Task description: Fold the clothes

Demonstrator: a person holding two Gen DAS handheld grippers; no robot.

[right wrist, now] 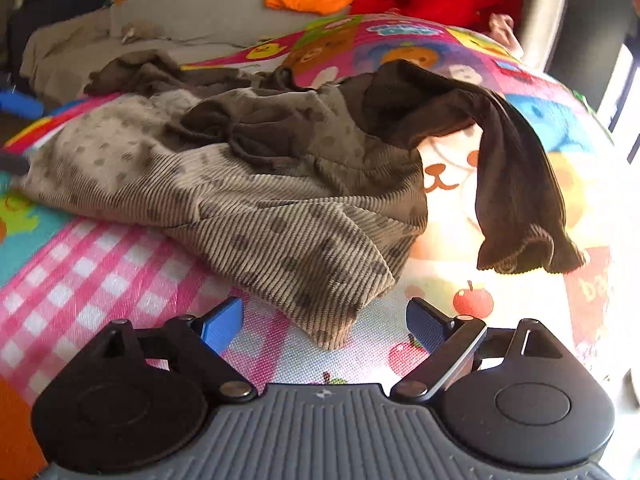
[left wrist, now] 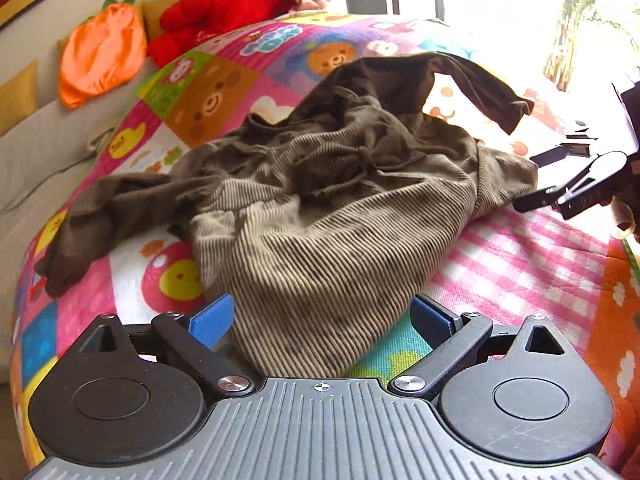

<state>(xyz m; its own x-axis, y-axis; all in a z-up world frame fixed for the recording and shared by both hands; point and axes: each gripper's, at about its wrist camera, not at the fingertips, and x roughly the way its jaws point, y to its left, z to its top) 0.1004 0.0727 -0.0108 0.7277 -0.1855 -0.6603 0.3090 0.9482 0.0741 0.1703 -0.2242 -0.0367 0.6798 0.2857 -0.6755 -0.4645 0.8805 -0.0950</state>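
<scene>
Here, nearest each lens, left gripper [left wrist: 322,320] and right gripper [right wrist: 324,322] both spread wide with blue pads [left wrist: 212,322] clear of cloth and nothing held, the ribbed hem of the brown garment [left wrist: 320,216] lying between the left jaws and a hem corner [right wrist: 336,332] just ahead of the right. Beyond, rumpled in a heap on the colourful play mat [left wrist: 520,264], one dark sleeve [right wrist: 516,184] draped toward the window side, the other trailing away toward the sofa [right wrist: 192,16]. Best to pinch one layer only at each hem corner, then draw apart and flatten before any fold
</scene>
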